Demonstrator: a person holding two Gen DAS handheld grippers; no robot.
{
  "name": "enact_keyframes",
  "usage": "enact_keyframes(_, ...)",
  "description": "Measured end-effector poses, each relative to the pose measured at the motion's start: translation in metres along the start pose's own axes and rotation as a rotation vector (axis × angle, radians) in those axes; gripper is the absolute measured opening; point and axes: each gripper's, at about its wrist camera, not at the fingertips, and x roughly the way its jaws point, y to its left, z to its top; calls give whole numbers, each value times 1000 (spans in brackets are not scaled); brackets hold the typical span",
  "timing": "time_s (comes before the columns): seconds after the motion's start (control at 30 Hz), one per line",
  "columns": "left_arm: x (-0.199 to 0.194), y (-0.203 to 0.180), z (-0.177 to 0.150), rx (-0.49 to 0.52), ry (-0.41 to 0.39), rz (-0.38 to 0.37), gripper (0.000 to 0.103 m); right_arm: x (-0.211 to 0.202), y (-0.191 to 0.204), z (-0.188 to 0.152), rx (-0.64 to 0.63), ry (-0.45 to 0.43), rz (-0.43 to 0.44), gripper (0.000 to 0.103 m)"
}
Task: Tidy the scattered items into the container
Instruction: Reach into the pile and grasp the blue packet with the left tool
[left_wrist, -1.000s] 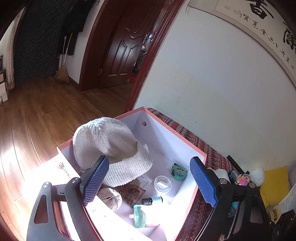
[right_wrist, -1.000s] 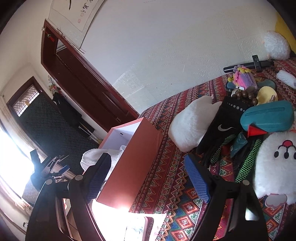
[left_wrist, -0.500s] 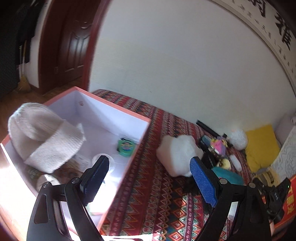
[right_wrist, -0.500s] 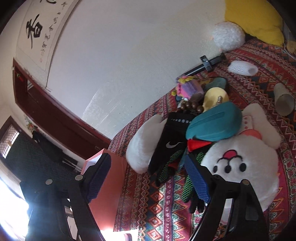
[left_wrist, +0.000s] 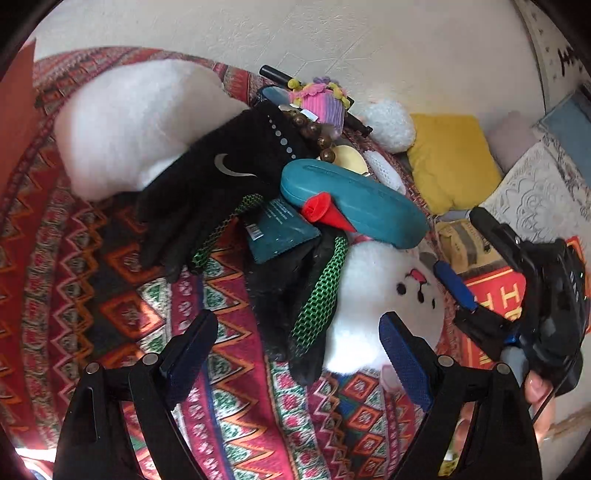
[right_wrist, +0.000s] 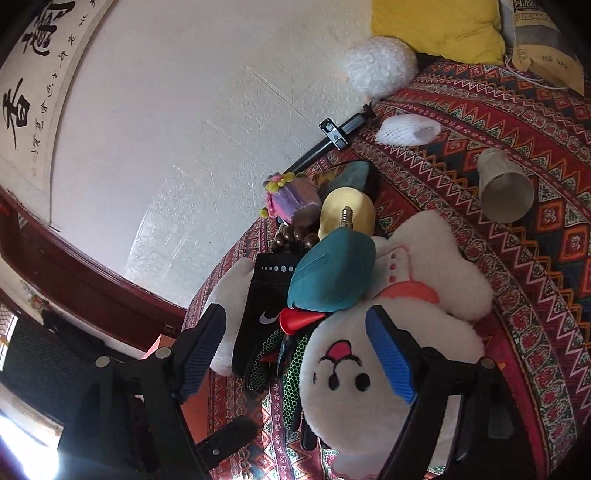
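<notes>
A heap of items lies on the patterned cloth (left_wrist: 110, 295): a black Nike glove (left_wrist: 207, 192), a second black and green glove (left_wrist: 306, 291), a teal case (left_wrist: 351, 206), a red cone (left_wrist: 325, 212), a white rabbit plush (left_wrist: 384, 295) and a white fluffy pad (left_wrist: 129, 118). My left gripper (left_wrist: 295, 358) is open and empty just above the green glove. My right gripper (right_wrist: 295, 354) is open and empty over the rabbit plush (right_wrist: 369, 369); it also shows in the left wrist view (left_wrist: 458, 295). The orange box corner (left_wrist: 18, 92) is at far left.
A pink knitted toy (right_wrist: 291, 199), wooden beads (right_wrist: 295, 236), a yellow disc with a bulb (right_wrist: 347, 214), a paper cup (right_wrist: 504, 188), a white foam net (right_wrist: 406, 129) and a black stick (right_wrist: 332, 140) lie near the wall. A yellow cushion (left_wrist: 450, 158) is behind.
Both grippers swung away from the box toward the heap of items. The left now hangs close over the gloves; the right has come down over the rabbit plush.
</notes>
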Motion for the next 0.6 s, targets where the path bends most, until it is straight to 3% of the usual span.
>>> enact_keyframes(0.07,19,13,13,-105,24,-40,89,9,5,3,-14,10,17,73)
enact_keyframes(0.13,39,22,26,-177,51,-6,89,15,6,4,-7,27,40,73)
enact_keyframes(0.2,53,28,39,-224,61,24,89,19,5,4,0,40,55,73)
enact_keyframes(0.3,60,24,57,-262,25,-1,86,20,-2,7,18,50,63,73)
enact_keyframes(0.33,60,24,61,-280,11,-4,62,21,-5,9,28,49,64,73)
enact_keyframes(0.37,61,25,63,-308,2,-6,45,21,-7,11,35,47,64,73)
enact_keyframes(0.47,62,28,59,-352,-9,-18,13,22,-11,14,44,47,62,73)
enact_keyframes(0.6,51,18,39,-326,-24,-38,7,24,-13,16,51,57,75,73)
